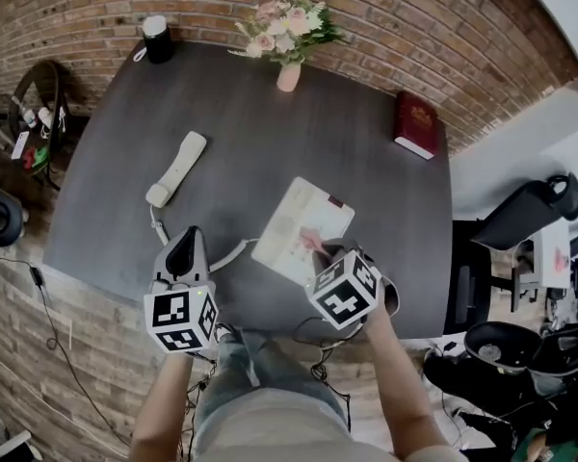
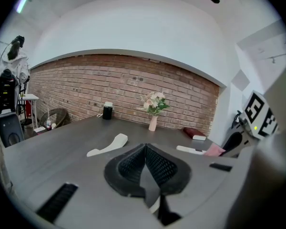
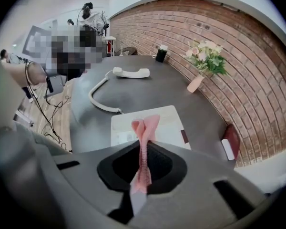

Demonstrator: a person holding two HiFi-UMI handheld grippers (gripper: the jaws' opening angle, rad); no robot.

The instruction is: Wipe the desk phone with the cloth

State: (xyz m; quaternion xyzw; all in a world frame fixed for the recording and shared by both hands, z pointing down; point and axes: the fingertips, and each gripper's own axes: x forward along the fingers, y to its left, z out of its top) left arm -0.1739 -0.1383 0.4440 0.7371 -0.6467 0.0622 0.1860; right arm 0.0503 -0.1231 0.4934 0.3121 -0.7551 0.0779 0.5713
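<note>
Office-type room. Dark desk against a brick wall, with desk phone, book and flower vase on it. Black office chairs beside it, cables on the wood floor.

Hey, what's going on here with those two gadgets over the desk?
A person at a dark desk holds a gripper in each hand. The right gripper has a pink cloth pinched in its jaws, over the white desk phone base. The left gripper is shut and empty, near the desk's front edge. The handset lies off the base to the left, joined by its cord.
</note>
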